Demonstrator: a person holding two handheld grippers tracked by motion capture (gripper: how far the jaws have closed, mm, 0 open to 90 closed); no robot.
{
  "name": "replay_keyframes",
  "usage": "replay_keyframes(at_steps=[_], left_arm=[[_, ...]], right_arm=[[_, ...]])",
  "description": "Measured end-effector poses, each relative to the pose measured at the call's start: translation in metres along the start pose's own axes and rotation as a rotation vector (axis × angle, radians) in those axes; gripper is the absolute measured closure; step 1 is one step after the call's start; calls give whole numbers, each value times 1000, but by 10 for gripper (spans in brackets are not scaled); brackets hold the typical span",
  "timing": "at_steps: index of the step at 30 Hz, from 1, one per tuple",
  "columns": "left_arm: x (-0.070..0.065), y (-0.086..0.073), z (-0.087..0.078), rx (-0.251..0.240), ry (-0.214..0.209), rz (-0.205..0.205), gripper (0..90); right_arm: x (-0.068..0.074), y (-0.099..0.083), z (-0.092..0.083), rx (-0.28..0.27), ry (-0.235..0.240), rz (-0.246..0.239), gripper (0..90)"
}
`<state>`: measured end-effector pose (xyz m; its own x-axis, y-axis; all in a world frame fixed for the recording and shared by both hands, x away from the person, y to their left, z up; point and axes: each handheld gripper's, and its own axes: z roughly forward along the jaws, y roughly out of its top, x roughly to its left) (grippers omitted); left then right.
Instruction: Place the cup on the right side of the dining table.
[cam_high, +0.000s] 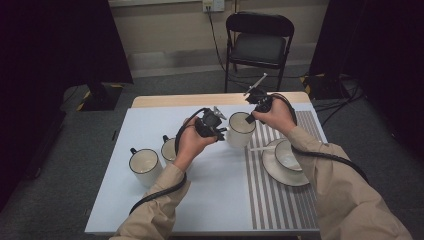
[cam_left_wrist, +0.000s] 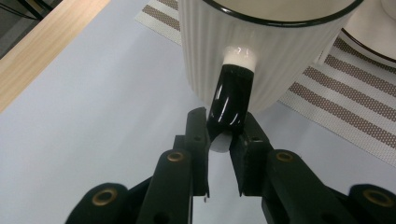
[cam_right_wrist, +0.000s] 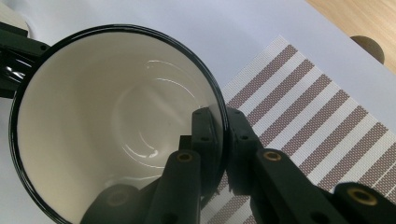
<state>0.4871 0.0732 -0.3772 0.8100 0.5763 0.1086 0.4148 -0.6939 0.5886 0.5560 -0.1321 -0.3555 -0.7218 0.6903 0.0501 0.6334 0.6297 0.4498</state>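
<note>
Nearest the person, two tan sleeves come in over the pale blue worktop (cam_high: 150, 125). On its left side stand a white mug (cam_high: 144, 166) with a dark rim and, just beyond it, a second mug (cam_high: 169, 149) partly hidden behind the left hand (cam_high: 189, 144). To the right lies a striped placemat (cam_high: 280, 200), and on it a saucer (cam_high: 280, 175) carrying a cup (cam_high: 287, 156).

Farther in, both tools meet on a ribbed white mug (cam_high: 241, 130) standing at the placemat's left edge. The left tool (cam_high: 219, 131) comes at it from the side; in the left gripper view its jaws are pinching the mug's black handle (cam_left_wrist: 231, 100) at the lower end, one jaw on each side. The right tool (cam_high: 252, 116) comes from above; in the right gripper view its jaws are pressed on the mug's black rim (cam_right_wrist: 220, 116), one jaw inside the empty bowl, the other outside over the stripes. The right hand (cam_high: 275, 117) holds that tool just past the mug.

Beyond the worktop's wooden far edge, a black folding chair (cam_high: 259, 45) stands on grey carpet against the wall.
</note>
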Motion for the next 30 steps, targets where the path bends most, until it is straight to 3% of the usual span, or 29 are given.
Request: replay_keyframes(at_steps=[17,30], left_arm=[[2,8,9,0,-7,-6,780],[2,17,17,4,-19,12,780]], right_arm=[[-8,-3,-1,-1,-26,10,841],[-16,-8,-4,-5,-42,22,842]])
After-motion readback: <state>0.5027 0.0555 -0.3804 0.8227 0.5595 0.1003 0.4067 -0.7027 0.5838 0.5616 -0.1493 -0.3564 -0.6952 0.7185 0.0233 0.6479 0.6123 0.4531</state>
